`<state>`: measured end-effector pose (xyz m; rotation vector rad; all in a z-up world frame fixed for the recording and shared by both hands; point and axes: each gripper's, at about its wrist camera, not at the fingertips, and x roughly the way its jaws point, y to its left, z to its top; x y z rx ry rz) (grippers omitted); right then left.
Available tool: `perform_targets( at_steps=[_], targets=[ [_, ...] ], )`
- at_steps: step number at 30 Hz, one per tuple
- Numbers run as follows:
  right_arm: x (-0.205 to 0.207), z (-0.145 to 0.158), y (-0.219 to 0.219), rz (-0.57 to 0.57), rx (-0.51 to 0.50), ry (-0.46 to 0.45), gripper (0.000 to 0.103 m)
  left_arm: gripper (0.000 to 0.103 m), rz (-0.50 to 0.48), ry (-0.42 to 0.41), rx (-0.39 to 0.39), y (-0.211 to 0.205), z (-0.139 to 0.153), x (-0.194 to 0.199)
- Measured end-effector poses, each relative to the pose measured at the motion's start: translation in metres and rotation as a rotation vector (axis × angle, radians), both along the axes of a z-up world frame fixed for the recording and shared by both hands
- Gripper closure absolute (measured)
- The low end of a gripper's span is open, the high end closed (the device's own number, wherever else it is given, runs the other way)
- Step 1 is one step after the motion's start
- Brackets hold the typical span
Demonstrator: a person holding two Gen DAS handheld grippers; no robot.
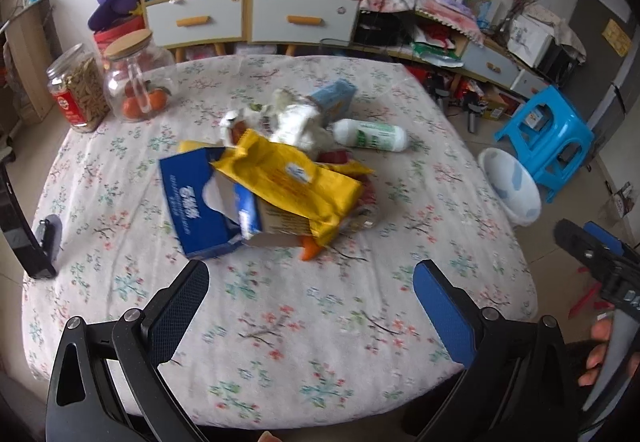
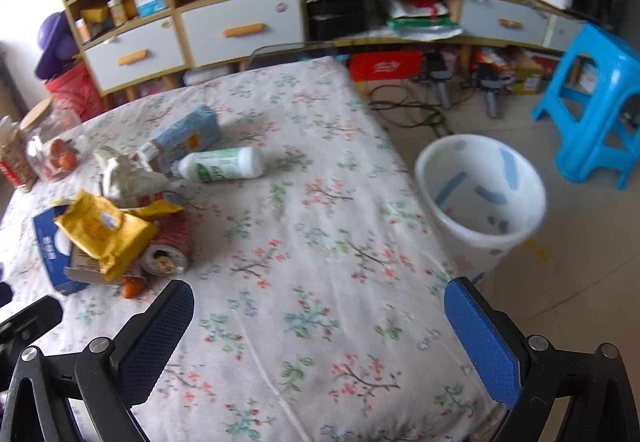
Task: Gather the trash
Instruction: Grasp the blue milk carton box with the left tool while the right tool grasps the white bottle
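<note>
The left gripper (image 1: pixel 311 280) hangs over the near part of the table (image 1: pixel 280 362) with its jaws spread wide and nothing between them; both fingers are clear of the flowered cloth. The right gripper (image 2: pixel 319 304) is likewise wide open and empty, poised above the table's near right part, its right finger close to the table edge.

The trash sits in one heap on the table, beyond both grippers. A yellow packet (image 1: pixel 296 178) lies across the top of a torn blue tissue box (image 1: pixel 192 202), which forms the heap's left side. A red can (image 2: pixel 168 246) lies on its side just right of the yellow packet, open end toward the camera. A small orange scrap (image 1: pixel 310 251) pokes out at the heap's near edge. Behind the yellow packet is crumpled white paper (image 1: pixel 296 122), then a light blue carton (image 1: pixel 334 98), with a white bottle with green print (image 1: pixel 370 135) lying on its side just right of the paper.

Two glass jars (image 1: pixel 136 82) stand at the table's far left edge, well apart from the heap.

A white bin (image 2: pixel 480 198) stands on the floor just beside the table's right edge, mouth open. A blue stool (image 2: pixel 592 106) stands beyond the bin. Between the heap and the table's right edge the cloth is bare, and so is the cloth under the grippers.
</note>
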<state>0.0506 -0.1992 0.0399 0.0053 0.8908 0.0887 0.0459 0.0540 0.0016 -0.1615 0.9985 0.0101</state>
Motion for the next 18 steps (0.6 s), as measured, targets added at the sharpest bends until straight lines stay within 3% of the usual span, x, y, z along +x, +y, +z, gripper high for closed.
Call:
perform_targets(
  at_steps=[7, 11, 14, 18],
  targets=[
    [0.053, -0.003, 0.03, 0.137, 0.037, 0.146, 0.0, 0.001, 0.152, 0.127, -0.084, 0.073, -0.025, 0.044],
    [0.084, -0.022, 0.05, 0.195, 0.037, 0.234, 0.0, 0.001, 0.168, 0.133, -0.158, 0.094, -0.041, 0.06],
    [0.101, -0.039, 0.06, 0.211, 0.006, 0.261, 0.0, 0.005, 0.202, 0.139, -0.198, 0.107, -0.054, 0.073],
    [0.121, -0.07, 0.052, 0.167, 0.059, 0.317, 0.0, 0.014, 0.236, 0.158, -0.298, 0.126, -0.06, 0.085]
  ],
)
